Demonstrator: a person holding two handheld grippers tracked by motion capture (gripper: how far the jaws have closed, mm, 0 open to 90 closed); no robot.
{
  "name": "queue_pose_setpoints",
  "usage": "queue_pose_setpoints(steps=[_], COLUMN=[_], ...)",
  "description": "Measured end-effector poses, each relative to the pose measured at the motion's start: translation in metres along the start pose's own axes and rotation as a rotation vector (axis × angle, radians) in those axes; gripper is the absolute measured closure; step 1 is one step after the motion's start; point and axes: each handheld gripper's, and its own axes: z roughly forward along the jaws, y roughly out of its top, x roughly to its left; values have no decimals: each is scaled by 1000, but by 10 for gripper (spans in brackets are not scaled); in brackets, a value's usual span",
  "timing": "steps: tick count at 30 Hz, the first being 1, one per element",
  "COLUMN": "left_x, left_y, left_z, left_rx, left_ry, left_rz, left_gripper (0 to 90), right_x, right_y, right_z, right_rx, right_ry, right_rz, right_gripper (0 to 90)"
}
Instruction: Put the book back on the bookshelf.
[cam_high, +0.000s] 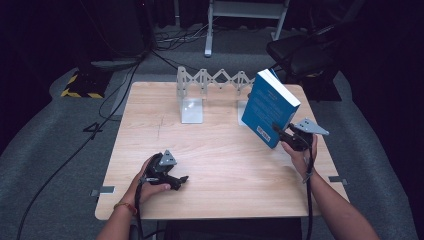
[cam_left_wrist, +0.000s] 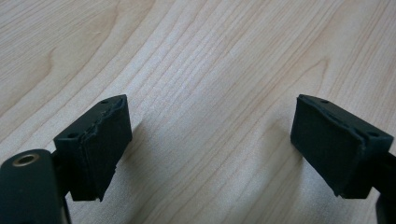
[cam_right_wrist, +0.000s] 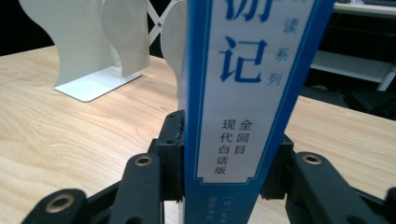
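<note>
The right tool (cam_high: 281, 131) is clamped on a blue book (cam_high: 269, 107), one pad on each cover with the spine between them; in the right gripper view the spine (cam_right_wrist: 243, 93) faces the camera and runs straight up from the jaws. From the high view the book is off the desk (cam_high: 215, 165), held over its right side, and leans: its long axis climbs from the gripped lower corner, near and right, toward its top edge, farther and slightly left. The back cover faces left and toward the near side.

Just beyond the book stands a white folding book rack (cam_high: 210, 85) at the far middle of the desk. Its right plate is partly hidden behind the book, its left plate (cam_high: 191, 107) is well apart to the left, and the open slot lies between them. So the target sits far and left of the right tool, and I judge the coming move needs the book tipped upright and carried that way.

The left tool (cam_high: 176, 181) rests on the near left of the desk, jaws wide with only bare wood between them, well apart from both book and rack; the right hand (cam_high: 299, 152) is clearly the nearer one
</note>
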Motion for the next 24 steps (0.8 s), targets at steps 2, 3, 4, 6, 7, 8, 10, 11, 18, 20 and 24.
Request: queue_pose_setpoints(steps=[2,3,4,6,7,8,10,11,18,20,24], left_x=[0,0,0,0,0,0,0,0,0,0,0], left_y=[0,0,0,0,0,0,0,0,1,1,1], left_z=[0,0,0,0,0,0,0,0,0,1,1], left_rx=[1,0,0,0,0,0,0,0,2,2,0], left_ry=[4,1,0,0,0,0,0,-1,-4,-5,-6], left_rz=[8,4,2,2,2,2,2,2,4,5,3], left_gripper=[129,129,129,129,129,129,129,129,129,129,128], right_x=[2,4,6,9,9,9,11,12,16,17,16], right_y=[2,4,7,9,9,10,13,14,19,21,25], right_z=[5,9,12,20,20,23,30,33,49,53,61], right_rx=[2,0,-1,4,4,3,6,5,14,18,30], right_ry=[-10,-21,-31,-39,-39,-43,-57,-62,-87,-85,-86], right_rz=[8,13,19,21,21,23,29,29,31,29,23], right_gripper=[616,617,617,617,617,617,617,617,617,617,616])
